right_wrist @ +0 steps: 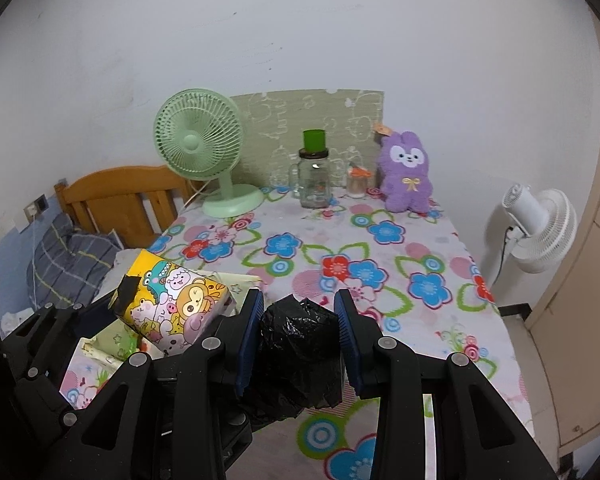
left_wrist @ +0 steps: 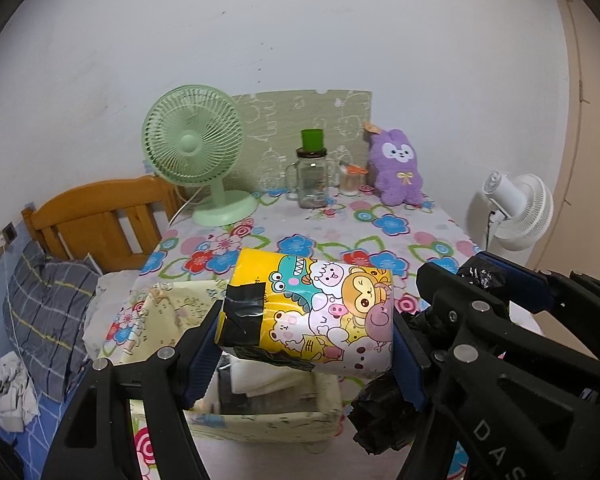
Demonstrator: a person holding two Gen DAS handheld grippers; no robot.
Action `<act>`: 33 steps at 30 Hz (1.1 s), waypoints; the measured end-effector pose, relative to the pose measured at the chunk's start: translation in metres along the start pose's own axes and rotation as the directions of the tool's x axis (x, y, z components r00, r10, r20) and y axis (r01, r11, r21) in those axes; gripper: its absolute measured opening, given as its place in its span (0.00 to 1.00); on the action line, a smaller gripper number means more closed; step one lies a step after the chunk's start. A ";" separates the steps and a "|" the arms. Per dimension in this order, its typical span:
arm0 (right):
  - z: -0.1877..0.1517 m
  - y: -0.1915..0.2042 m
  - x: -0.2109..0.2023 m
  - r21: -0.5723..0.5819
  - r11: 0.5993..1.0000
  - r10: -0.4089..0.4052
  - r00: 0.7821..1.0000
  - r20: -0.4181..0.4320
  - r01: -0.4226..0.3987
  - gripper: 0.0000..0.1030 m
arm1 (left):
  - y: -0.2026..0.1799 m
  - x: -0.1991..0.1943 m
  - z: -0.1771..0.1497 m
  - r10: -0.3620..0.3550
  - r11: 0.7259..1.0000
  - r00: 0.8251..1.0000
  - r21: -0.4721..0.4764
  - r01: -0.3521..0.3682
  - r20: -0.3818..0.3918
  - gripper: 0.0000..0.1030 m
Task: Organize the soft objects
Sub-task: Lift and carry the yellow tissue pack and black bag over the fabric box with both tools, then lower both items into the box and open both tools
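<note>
My left gripper (left_wrist: 306,344) is shut on a yellow cartoon-printed tissue pack (left_wrist: 312,312) with black tape on its left end; the same tissue pack (right_wrist: 176,304) shows at the left of the right wrist view. The pack hangs over an open fabric storage box (left_wrist: 260,420) at the table's near left corner. My right gripper (right_wrist: 300,340) is shut on a crumpled black plastic bag (right_wrist: 300,348), held above the table's near edge; that bag (left_wrist: 384,412) and the right gripper (left_wrist: 482,276) appear at the right of the left wrist view. A purple plush bunny (left_wrist: 398,172) sits at the table's far right.
On the floral tablecloth (right_wrist: 380,248) at the back stand a green desk fan (left_wrist: 196,148), a glass jar with a green cup on it (left_wrist: 312,176) and a small jar (left_wrist: 350,180). A white fan (right_wrist: 540,228) stands right of the table. A wooden bed with a plaid pillow (left_wrist: 48,300) is at left.
</note>
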State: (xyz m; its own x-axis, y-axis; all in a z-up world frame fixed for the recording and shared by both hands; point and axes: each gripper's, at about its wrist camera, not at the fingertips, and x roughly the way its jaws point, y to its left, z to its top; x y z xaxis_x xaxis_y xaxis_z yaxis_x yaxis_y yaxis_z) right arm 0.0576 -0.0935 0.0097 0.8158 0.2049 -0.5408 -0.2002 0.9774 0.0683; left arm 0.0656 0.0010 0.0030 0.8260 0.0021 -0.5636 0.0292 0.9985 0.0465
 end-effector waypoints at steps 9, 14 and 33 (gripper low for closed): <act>0.004 0.022 0.028 -0.024 0.999 0.035 0.999 -0.030 -0.036 0.39 | 0.026 0.020 -0.002 0.031 0.999 0.999 -0.030 -0.032 -0.028 0.74; 0.006 0.034 0.043 -0.039 0.998 0.049 0.998 -0.046 -0.051 0.39 | 0.041 0.031 -0.004 0.043 0.998 0.998 -0.043 -0.045 -0.045 0.74; 0.000 0.072 0.103 -0.089 0.990 0.100 0.984 -0.146 -0.114 0.39 | 0.082 0.079 -0.019 0.065 0.993 0.985 -0.085 -0.080 -0.161 0.75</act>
State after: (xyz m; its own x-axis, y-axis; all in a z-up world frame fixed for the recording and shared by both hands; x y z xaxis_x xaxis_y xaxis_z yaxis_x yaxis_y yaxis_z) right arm 0.1273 -0.0026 -0.0405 0.7038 0.2920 -0.6476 -0.3393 0.9391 0.0548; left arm 0.1224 0.0837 -0.0533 0.7251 0.0759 -0.6845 -0.0845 0.9962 0.0209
